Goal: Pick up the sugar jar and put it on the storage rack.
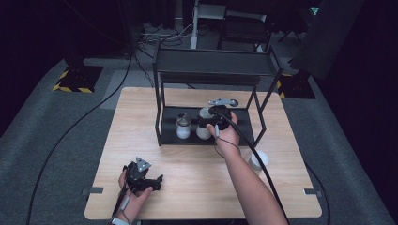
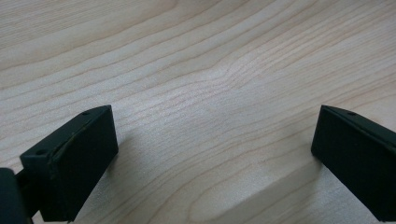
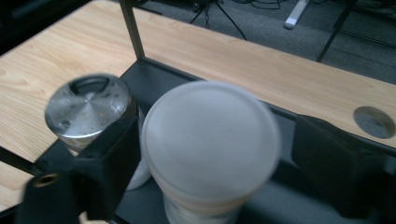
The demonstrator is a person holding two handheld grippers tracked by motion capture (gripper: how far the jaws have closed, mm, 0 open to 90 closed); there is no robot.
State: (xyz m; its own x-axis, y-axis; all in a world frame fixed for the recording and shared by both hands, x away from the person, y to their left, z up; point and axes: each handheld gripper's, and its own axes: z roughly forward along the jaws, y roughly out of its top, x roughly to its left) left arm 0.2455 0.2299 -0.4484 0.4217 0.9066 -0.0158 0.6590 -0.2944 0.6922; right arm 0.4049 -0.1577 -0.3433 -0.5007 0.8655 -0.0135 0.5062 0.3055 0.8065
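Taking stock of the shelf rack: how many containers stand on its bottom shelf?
2: a metal-lidded shaker at the left, and beside it a white-lidded jar between the right gripper's open jaws. The hand may hide more.

A staged recording space of the lab or studio sort, not a home or kitchen.

A lone light-wood table (image 1: 141, 117) stands on grey carpet (image 1: 56, 122), ringed by darkness as if lit only from above. Black cables (image 1: 84, 117) trail loose across the floor, and yellow-and-black hazard tape (image 1: 70, 87) marks the feet of stands at both far corners. Behind the table, the legs of more equipment frames and a white post (image 1: 194, 35) rise among tangled leads. On the table sits a bare black metal shelf rack (image 1: 213, 61) with a few plain containers, set out as test props. The tabletop has a round cable port (image 3: 373, 122) near one edge, as office desks do.
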